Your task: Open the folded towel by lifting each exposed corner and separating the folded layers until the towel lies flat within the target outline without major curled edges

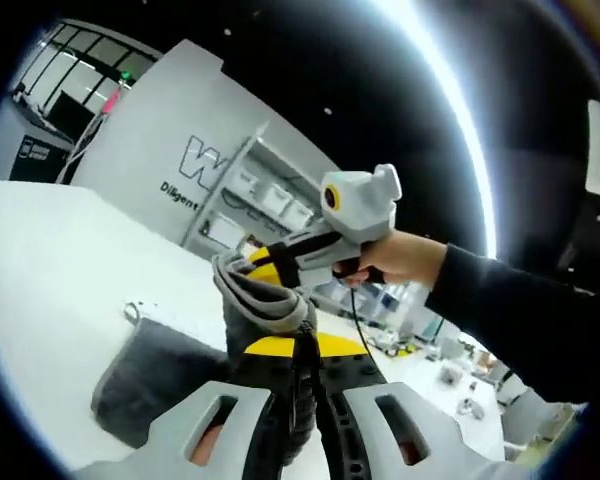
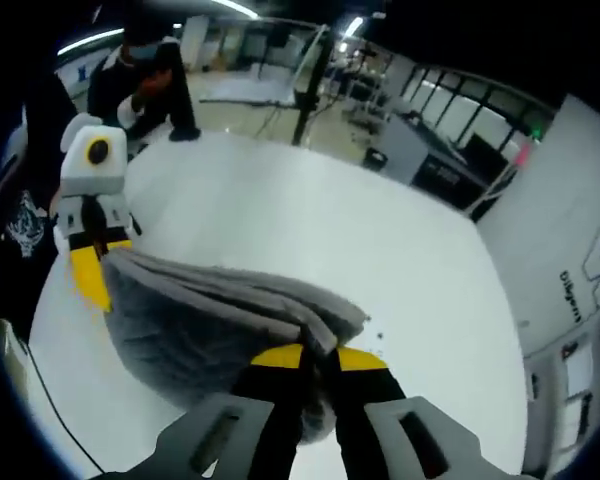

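both grippers' jaws are clamped on the grey towel (image 2: 210,320). left gripper (image 1: 302,385) and right gripper (image 2: 315,385) hold it raised above the white tabletop (image 2: 310,230).

I work in a large lab or workshop hall — strip lights (image 2: 230,8) hang overhead. Beyond my white table (image 2: 310,230) stands a grey partition wall (image 1: 170,120) with printed lettering, shelving (image 1: 265,195) with white bins beside it, and more workbenches (image 2: 250,90) further off — open floor between.
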Tool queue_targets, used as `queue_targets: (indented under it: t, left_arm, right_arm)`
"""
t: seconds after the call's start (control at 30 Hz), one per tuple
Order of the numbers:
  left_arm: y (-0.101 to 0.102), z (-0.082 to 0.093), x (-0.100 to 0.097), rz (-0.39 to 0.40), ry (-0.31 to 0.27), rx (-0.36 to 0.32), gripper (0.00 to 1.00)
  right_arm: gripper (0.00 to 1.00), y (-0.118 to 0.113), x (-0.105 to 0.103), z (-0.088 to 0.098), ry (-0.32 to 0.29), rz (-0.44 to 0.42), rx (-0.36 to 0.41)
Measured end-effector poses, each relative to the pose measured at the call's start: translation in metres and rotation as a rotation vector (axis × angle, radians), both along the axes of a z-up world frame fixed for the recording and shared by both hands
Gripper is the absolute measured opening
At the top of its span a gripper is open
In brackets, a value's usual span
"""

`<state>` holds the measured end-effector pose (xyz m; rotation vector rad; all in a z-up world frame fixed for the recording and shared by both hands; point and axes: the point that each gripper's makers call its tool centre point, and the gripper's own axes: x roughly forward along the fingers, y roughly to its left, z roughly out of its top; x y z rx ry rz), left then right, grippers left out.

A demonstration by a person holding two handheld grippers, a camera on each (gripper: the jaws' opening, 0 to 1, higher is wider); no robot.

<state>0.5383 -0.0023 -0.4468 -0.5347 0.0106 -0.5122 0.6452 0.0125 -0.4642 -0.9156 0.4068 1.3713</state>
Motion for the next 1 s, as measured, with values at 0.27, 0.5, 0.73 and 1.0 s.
queue_targets:
  t: [0.27,0.5,0.73,1.0]
  left_arm:
    - [-0.007,-0.002,0.001,-0.006,-0.018,0.045,0.02]
    - [-0.012,-0.002,0.001,0.006,-0.049,0.12,0.02]
    - [-0.016,-0.005,0.002,-0.004,-0.045,0.137,0.02]
    - [-0.019,-0.006,0.002,-0.014,-0.039,0.138,0.02]
  right_arm:
    - [0.05,-0.004,0.002,-0.002,-0.025,-0.004,0.028]
    - [0.06,-0.008,0.003,-0.001,-0.049,-0.007,0.08]
    - [0.06,-0.021,0.006,-0.001,-0.055,-0.028,0.091]
    - [0.06,-0.035,0.012,0.003,-0.05,-0.055,0.094]
